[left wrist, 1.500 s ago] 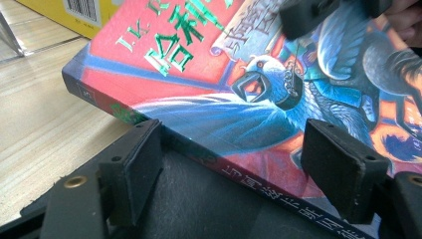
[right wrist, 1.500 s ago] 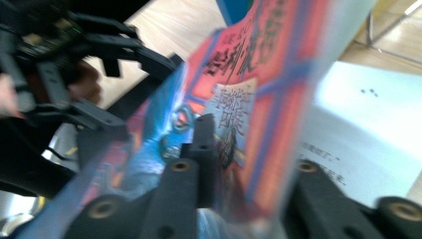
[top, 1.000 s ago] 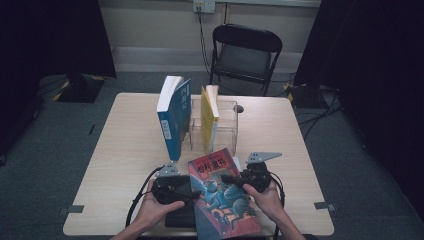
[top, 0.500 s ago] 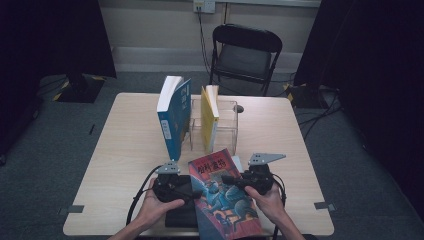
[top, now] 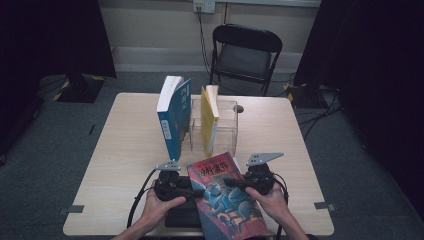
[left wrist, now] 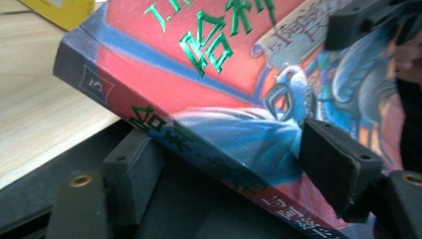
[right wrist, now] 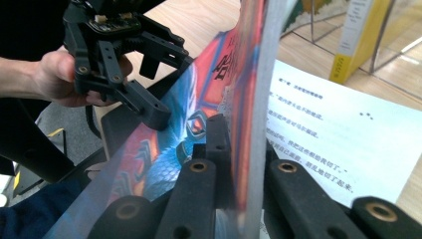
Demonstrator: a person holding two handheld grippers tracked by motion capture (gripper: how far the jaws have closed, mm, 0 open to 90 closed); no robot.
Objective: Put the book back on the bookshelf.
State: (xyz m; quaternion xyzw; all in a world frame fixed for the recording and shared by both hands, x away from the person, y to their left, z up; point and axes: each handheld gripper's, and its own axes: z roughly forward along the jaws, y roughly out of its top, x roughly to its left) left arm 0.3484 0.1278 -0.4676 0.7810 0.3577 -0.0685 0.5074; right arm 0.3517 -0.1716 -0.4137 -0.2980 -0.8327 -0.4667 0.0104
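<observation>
The right gripper point(top: 239, 183) is clamped on the front cover of the red-and-blue paperback point(top: 225, 200), its 2 jaws pinching the cover's free edge; in the right gripper view the cover point(right wrist: 249, 99) stands lifted on edge between them, with a printed page point(right wrist: 343, 134) laid open to its right. The left gripper point(top: 196, 190) sits at the book's spine side, one jaw over the cover and the other below the spine point(left wrist: 199, 149). Its jaws have just been closing with the book between them; the upper pad lies against the cover, but I cannot tell whether the lower one presses.

The paperback lies at the near edge of the table point(top: 125, 150), between the person's 2 hands, partly on a dark flat thing point(top: 182, 217) beneath it.

Farther off, in the middle of the table, a blue book point(top: 174, 117) stands upright just left of a clear rack point(top: 227, 122), and a yellow book point(top: 210, 120) stands in that rack. Beyond the far edge of the table is a black folding chair point(top: 245, 55).
</observation>
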